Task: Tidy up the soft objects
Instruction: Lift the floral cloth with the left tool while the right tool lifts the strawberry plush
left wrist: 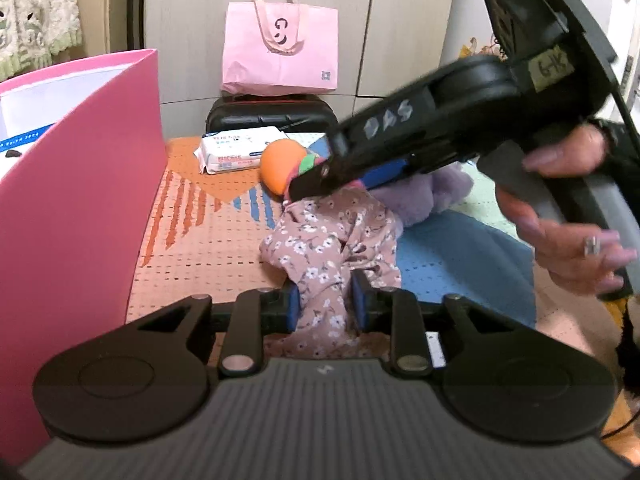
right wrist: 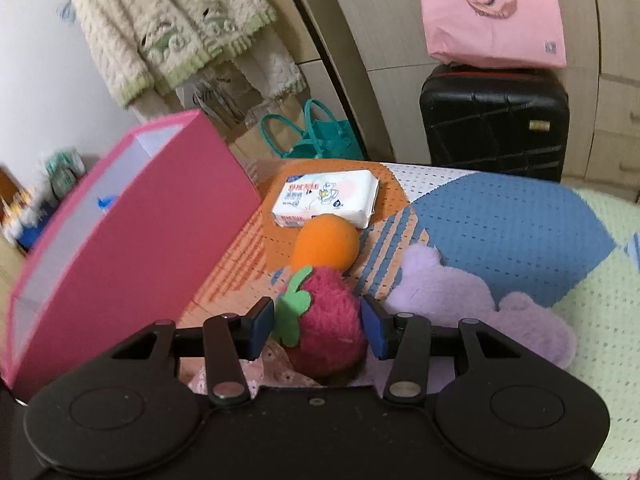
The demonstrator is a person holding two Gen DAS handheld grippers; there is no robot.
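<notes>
Teal bag right view only, ringed hand left view

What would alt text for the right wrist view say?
Tongs close around a pink plush strawberry on a patchwork mat. Behind it lie an orange ball and a tissue pack; a pink box stands left, a purple plush lies right.

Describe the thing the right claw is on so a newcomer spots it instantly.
Start at the big pink box on the patterned mat. Just right of it, past the orange ball, a plush strawberry sits between the right claw's blue pads. It alone is fuzzy magenta with a green felt leaf.
</notes>
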